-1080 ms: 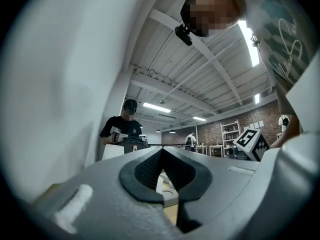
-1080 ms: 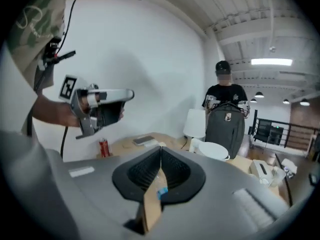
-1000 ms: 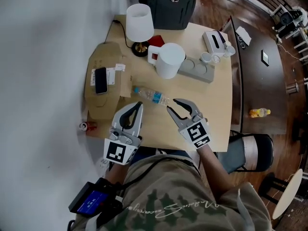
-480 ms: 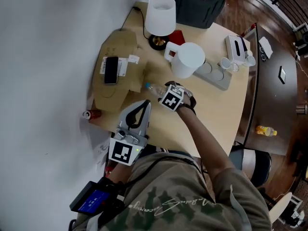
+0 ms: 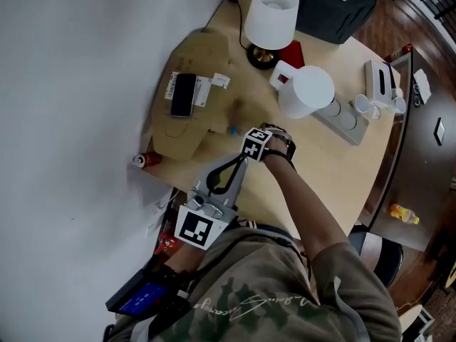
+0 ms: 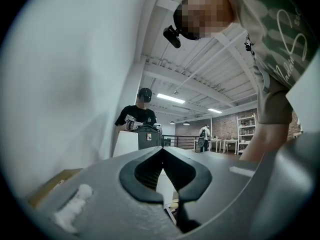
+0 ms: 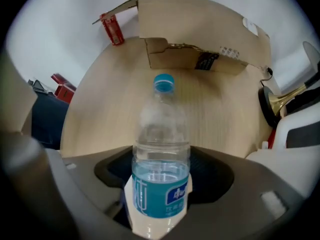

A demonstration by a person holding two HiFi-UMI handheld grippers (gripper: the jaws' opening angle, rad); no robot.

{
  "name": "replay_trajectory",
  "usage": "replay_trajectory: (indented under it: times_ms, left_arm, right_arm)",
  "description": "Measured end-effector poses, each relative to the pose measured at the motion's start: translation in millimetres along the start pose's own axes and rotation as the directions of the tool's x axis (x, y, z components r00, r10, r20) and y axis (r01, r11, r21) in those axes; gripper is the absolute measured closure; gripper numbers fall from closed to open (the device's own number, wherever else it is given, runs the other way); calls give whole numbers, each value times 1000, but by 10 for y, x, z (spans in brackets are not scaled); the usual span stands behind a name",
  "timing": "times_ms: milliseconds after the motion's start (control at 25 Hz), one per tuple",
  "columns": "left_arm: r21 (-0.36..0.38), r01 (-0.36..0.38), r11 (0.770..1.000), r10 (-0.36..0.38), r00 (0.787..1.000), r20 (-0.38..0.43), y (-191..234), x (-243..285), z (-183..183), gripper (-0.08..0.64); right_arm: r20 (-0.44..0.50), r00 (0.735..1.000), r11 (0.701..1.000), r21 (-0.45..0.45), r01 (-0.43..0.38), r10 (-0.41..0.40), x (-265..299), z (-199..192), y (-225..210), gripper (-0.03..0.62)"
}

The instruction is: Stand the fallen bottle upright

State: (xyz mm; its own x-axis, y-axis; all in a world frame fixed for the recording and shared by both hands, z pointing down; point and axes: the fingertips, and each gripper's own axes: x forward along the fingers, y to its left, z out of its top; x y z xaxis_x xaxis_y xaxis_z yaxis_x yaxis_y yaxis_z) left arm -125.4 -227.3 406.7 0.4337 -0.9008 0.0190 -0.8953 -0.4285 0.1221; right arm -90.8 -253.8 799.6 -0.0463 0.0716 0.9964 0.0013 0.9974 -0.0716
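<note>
While jaws of right gripper [image 7: 162, 184] were closing round it, bottle [image 7: 161, 134] looked light, crushable, slick; label band was best hold. Left gripper [image 6: 161, 156] sat pinched together, empty.

- Clear plastic bottle [image 7: 160, 134] between the closing grey right tongs [image 7: 162, 164]: blue cap, blue label, white print.
- Pale wood-grain desk [image 7: 220, 114] beneath them.
- Brown cardboard box [image 7: 200, 19] beyond them; slim red can [image 7: 111, 28] beside it.
</note>
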Motion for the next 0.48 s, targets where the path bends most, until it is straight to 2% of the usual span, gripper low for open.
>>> replay_trajectory:
  times_ms: [160, 240, 320, 360, 400, 440, 480]
  left_arm:
    - [3, 4, 1000, -4, 1000, -26, 58, 66, -52, 558]
    - [8, 10, 1000, -10, 1000, -27, 72, 93, -50, 558]
    - [17, 20, 1000, -20, 1000, -25, 53, 107, -23, 558]
    - [25, 28, 999, -28, 999, -25, 31, 112, -7, 558]
    - [33, 38, 999, -37, 999, -26, 7, 118, 5, 558]
    - [38, 47, 998, -46, 999, -29, -14, 127, 10, 558]
    - [37, 53, 998, -52, 998, -32, -33, 134, 10, 558]
  right_arm:
    - [30, 1000, 1000, -8, 7, -6, -32, 38, 9, 276]
    - [83, 996, 999, -34, 10, -7, 0, 68, 36, 279]
    - [166, 985, 997, -57, 54, -43, -83, 60, 81, 284]
    - [227, 971, 995, -40, 90, -78, -201, 36, 88, 284]
    - [304, 945, 992, -8, 125, -117, -337, 6, 83, 282]
    - [388, 908, 987, 35, 156, -158, -493, -26, 68, 282]
    - [474, 858, 980, 90, 175, -197, -678, -55, 47, 282]
